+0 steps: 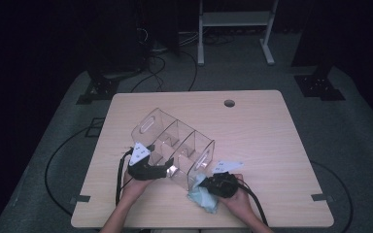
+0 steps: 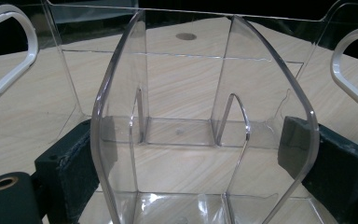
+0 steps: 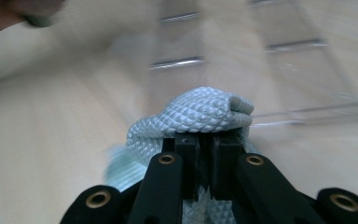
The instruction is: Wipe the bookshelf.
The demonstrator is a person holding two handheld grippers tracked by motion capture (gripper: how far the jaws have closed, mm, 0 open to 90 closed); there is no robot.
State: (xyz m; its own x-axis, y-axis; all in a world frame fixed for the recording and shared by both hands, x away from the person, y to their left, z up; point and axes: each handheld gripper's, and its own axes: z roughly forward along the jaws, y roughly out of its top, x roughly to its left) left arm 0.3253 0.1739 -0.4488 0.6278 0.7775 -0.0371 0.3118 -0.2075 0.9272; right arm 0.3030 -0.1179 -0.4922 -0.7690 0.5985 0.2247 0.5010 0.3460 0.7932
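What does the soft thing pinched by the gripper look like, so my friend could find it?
Look at the near edge of the wooden table, just right of the clear plastic organizer. The right gripper pinches a pale blue-green cloth. Its bumpy woven texture makes it the soft, crumpled thing there.

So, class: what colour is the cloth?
Pale blue-green cloth, clearest in the right gripper view.

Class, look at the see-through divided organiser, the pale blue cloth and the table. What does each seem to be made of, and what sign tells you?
See-through divided organiser: probably clear rigid plastic such as acrylic, glossy; the table grain shows through and its edges catch light.
Pale blue cloth: soft woven or knitted fabric, matt; a raised diamond texture and folds show.
Table: light wood-look top, perhaps laminate; streaky grain, smooth, low sheen.
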